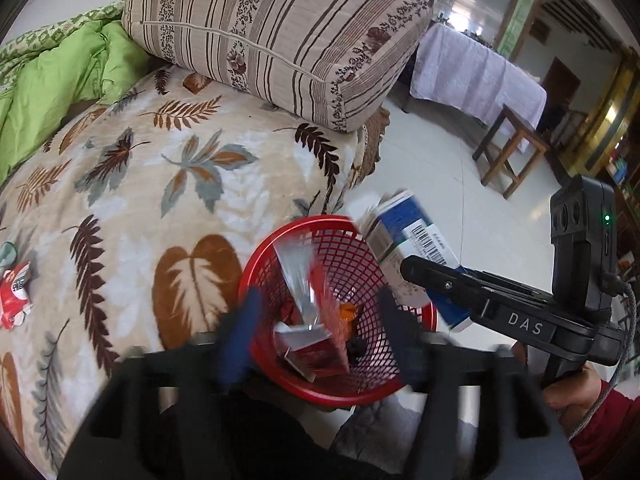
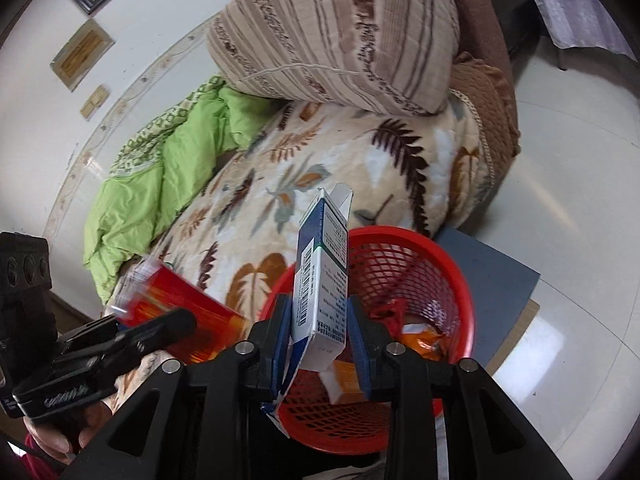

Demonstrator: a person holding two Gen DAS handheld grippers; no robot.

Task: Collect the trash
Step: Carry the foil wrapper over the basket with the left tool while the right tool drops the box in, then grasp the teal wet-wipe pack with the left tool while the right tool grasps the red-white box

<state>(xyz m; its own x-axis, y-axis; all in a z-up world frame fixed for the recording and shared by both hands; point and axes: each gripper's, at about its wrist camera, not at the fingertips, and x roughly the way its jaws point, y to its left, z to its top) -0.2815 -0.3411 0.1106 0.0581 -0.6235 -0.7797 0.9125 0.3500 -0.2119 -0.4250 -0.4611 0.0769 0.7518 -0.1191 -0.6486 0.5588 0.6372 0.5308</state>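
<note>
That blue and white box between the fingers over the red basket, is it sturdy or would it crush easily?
The blue and white carton looks like thin cardboard with an open top flap, so probably empty, light and easily dented. Its flat sides should not roll, and dropped it would likely tumble into the red basket.

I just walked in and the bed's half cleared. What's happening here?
A person is binning trash with a gripper in each hand, both over the red mesh basket beside the bed. The left gripper is open, and a blurred red packet is at its fingers, apparently dropping in. The right gripper has a blue-and-white carton upright between loosened pads. A red wrapper remains on the leaf-print blanket.
</note>
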